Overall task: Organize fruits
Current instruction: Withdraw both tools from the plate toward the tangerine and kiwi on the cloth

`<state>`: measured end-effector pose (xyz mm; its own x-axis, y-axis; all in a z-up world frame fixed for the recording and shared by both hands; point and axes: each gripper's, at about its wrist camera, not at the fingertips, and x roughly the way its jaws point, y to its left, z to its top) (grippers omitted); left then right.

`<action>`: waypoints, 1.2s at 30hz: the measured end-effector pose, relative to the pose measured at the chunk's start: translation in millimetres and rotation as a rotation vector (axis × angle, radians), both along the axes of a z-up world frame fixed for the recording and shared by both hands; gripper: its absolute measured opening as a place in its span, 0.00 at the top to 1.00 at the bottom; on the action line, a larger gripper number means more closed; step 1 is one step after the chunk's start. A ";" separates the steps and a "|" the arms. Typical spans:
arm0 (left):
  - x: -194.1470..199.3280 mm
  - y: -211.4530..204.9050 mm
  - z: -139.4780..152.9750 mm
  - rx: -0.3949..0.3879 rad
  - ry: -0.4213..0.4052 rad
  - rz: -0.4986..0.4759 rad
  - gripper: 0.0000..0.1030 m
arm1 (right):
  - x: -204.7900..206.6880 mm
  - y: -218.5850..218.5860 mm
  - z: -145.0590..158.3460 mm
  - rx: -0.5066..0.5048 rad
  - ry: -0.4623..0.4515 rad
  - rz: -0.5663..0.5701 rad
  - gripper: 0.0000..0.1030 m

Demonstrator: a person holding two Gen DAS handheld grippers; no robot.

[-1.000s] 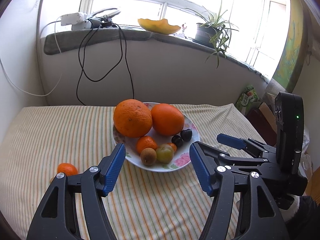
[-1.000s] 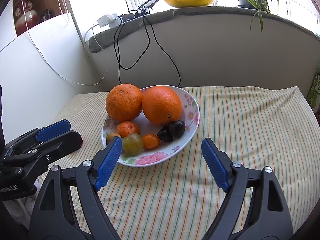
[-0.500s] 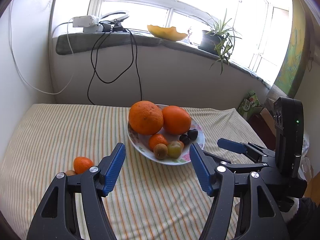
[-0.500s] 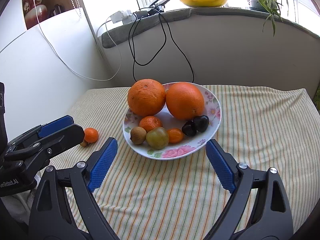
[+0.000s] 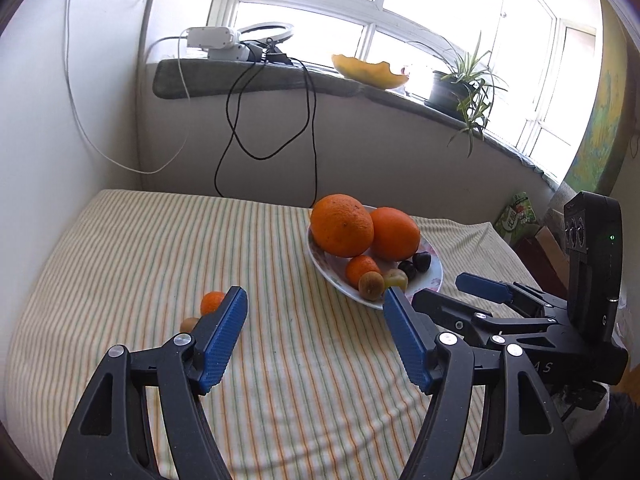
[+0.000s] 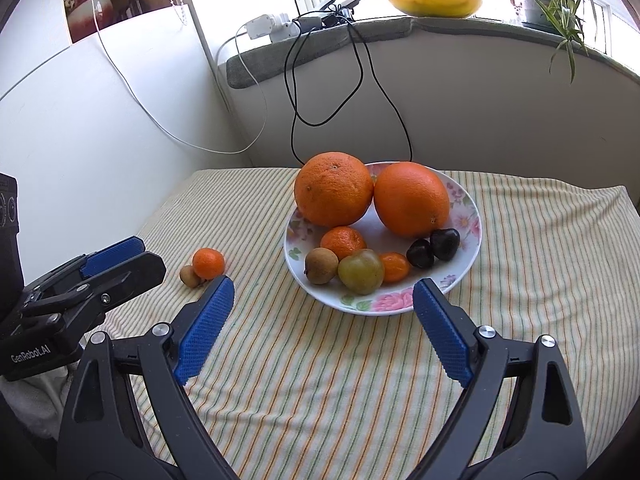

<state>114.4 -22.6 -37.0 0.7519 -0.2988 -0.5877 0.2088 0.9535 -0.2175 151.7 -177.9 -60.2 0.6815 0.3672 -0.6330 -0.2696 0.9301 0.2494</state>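
Left wrist view: left gripper [image 5: 316,304] spread, empty; tangerine [image 5: 212,302] at 10 o'clock, plate [image 5: 434,276] at 1 o'clock. Right wrist view: right gripper [image 6: 324,300] spread, empty; plate [image 6: 474,236] at 12 o'clock, tangerine [image 6: 208,263] touching small brown fruit [image 6: 189,276] at 10 o'clock.

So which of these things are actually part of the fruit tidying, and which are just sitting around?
Part of the job:
- flowered plate holding the two big oranges and small fruits
- stray mandarin and small brown fruit on the striped cloth
- left gripper and right gripper, both open

Just lying about:
- potted plant
- yellow melon rind
- black cables
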 end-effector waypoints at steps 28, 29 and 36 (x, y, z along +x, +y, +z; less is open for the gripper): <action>-1.9 65.0 -53.9 -0.022 0.116 0.060 0.55 | 12.4 87.0 -8.7 0.001 0.041 0.239 0.26; 0.2 64.9 -55.0 -0.021 0.120 0.058 0.57 | 16.1 90.8 -10.9 0.003 0.052 0.245 0.30; 10.6 66.6 -57.1 -0.013 0.133 0.045 0.64 | 45.2 108.5 -25.8 0.065 0.149 0.261 0.49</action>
<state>125.0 44.0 -94.0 0.6805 -0.2749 -0.6792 0.1346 0.9581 -0.2530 196.9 -69.4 -86.0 0.4606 0.5603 -0.6884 -0.4531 0.8153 0.3605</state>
